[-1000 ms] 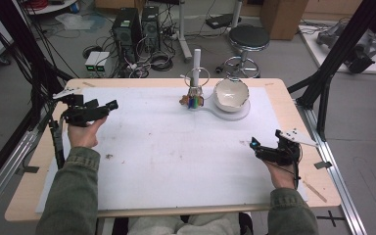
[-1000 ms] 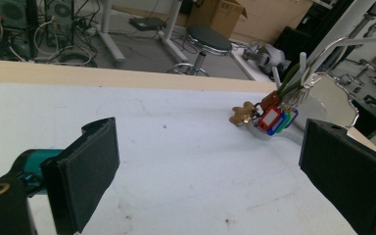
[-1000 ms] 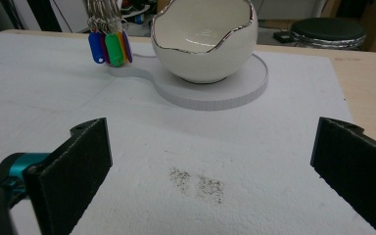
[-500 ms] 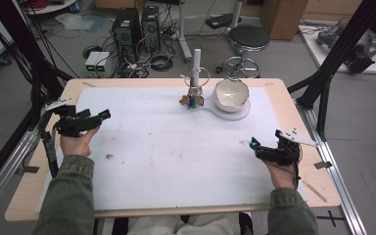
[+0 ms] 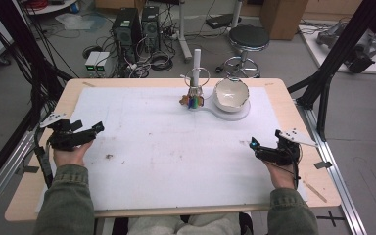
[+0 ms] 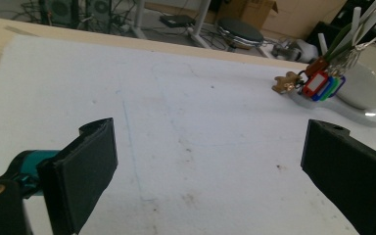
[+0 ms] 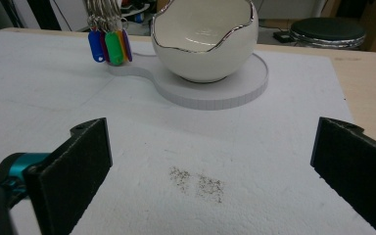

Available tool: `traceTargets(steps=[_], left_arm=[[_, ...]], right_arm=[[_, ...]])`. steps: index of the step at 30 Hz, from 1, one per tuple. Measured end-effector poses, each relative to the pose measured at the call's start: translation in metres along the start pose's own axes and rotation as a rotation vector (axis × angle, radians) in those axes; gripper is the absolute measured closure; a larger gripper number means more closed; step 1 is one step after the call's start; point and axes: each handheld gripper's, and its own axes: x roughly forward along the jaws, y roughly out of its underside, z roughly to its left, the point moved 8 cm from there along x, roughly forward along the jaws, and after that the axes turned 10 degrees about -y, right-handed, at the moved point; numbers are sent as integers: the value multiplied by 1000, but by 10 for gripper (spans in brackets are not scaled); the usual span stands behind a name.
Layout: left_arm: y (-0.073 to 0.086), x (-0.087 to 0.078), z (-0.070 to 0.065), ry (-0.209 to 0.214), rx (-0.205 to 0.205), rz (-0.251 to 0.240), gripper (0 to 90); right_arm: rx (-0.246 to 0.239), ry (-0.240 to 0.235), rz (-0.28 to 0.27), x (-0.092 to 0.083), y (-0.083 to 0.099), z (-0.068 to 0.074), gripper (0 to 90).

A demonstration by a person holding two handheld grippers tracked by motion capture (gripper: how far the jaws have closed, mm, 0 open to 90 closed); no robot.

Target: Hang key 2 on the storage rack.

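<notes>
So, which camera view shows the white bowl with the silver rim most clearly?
The right gripper view: the bowl is close, sharp, with its wavy silver rim and grey base visible. The high view shows it small, from above. The left gripper view catches just an edge at far right.

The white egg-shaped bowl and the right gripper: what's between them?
Nothing but bare white mat with a dark speckled smudge, seen in the right gripper view below the bowl.

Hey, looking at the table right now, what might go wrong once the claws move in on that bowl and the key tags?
The egg-shaped bowl sits loose on its white base; a sideways nudge from the right claw might tip it. The key tags hang bunched on a thin stand, so the left claw could snag several or topple it. Both claws are open and far away.
</notes>
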Motion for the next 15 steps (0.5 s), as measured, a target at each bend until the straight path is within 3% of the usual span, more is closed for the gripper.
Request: traceTargets(steps=[1, 4, 10, 15], left_arm=[[2, -3, 0, -3, 0, -13, 71], [6, -10, 4, 21, -49, -35, 71], [9, -20, 16, -12, -62, -95, 71], [9, -21, 21, -38, -72, -108, 71]], right_arm=[[0, 2, -1, 0, 0, 0, 7], [6, 1, -2, 0, 0, -1, 7], [2, -7, -5, 2, -1, 0, 7], [0, -8, 3, 4, -1, 1, 7]])
